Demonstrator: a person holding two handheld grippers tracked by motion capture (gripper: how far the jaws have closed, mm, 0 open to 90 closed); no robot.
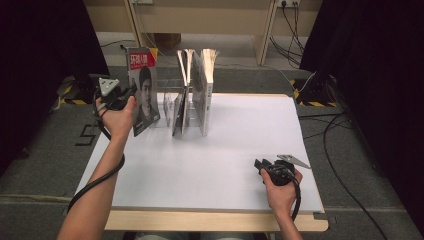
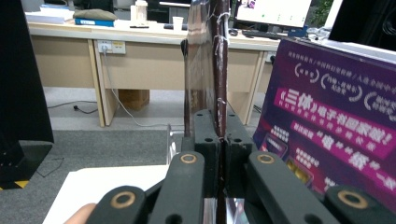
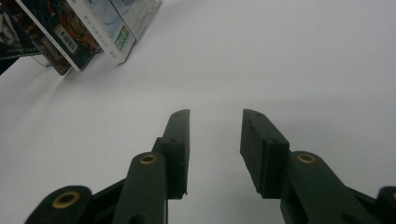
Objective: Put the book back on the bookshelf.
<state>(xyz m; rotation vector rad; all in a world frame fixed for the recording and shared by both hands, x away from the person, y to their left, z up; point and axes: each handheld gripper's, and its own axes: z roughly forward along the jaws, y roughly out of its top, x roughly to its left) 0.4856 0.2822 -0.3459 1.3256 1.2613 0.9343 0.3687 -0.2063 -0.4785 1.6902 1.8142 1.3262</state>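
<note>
The magazine (image 1: 145, 90) stands upright at the left end of the clear rack (image 1: 167, 102), its cover facing the near side and leaning slightly back: a red title block on top, a portrait in grey tones beneath (the lettering is too small to read). In the left gripper view its thin dark edge (image 2: 219, 70) rises between the closed jaws, glossy pages catching light
</note>
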